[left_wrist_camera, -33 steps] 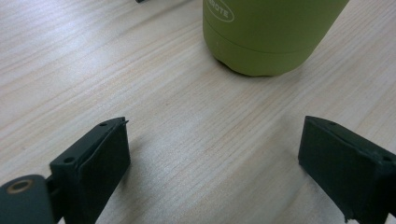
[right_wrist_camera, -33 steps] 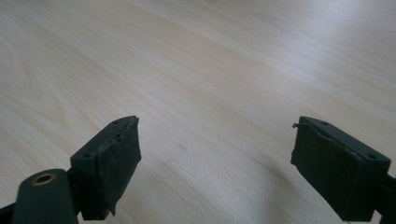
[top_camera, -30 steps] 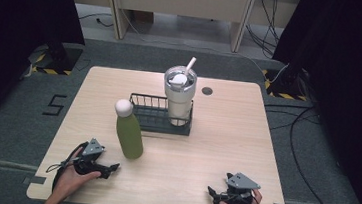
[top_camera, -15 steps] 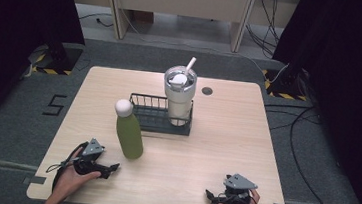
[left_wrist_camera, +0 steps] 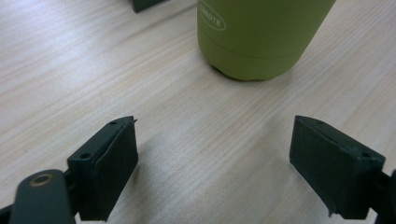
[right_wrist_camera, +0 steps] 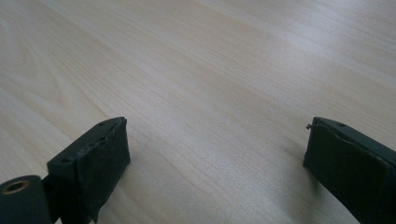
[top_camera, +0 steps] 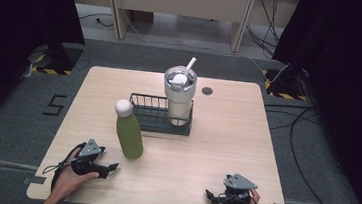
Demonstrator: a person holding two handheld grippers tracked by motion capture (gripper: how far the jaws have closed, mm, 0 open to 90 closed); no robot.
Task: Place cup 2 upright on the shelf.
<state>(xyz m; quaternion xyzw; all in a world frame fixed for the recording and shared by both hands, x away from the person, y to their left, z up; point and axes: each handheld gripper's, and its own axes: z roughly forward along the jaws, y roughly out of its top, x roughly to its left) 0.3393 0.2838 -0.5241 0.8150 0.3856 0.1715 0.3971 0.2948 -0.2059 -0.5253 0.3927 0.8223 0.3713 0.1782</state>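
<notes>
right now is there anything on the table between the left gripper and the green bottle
Nothing visible. The left gripper has its jaws open and aimed at the base of the green bottle, and bare table lies between them. The black wire rack holding the tumbler stands beyond the bottle, not in the path.

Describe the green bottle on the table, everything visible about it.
The green bottle is a smooth, matte olive cylinder with rounded shoulders and a round white cap. A small oval logo sits low on its wall. It stands upright on the wooden table, just in front of the black wire rack, left of centre. Nothing grips it.
</notes>
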